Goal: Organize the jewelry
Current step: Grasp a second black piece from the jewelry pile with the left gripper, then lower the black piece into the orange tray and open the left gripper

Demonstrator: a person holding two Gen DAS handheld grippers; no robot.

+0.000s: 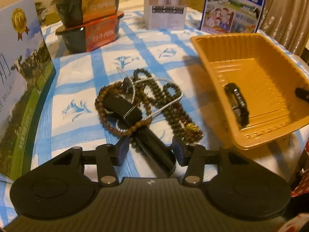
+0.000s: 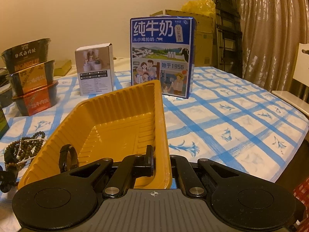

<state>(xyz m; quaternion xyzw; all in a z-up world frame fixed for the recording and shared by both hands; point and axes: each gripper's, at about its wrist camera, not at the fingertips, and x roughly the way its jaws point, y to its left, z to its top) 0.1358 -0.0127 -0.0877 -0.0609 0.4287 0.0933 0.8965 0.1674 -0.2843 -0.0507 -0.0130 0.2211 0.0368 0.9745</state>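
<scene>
My desk (image 2: 241,116) has a blue-checked cloth under warm dim light. Behind it there's a plain cream wall (image 2: 87,9), with a shiny beige curtain (image 2: 270,29) on the wall's right.

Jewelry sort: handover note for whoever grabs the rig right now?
Left tool: open, fingers either side of a black strap at the near end of the jewelry pile on the tablecloth.
Right tool: shut on the yellow tray side wall, tray tilted.
Done: one black bracelet is in the tray.
Left: bead strands, silver chain and strap are tangled together; separate them and move them into the tray.
</scene>
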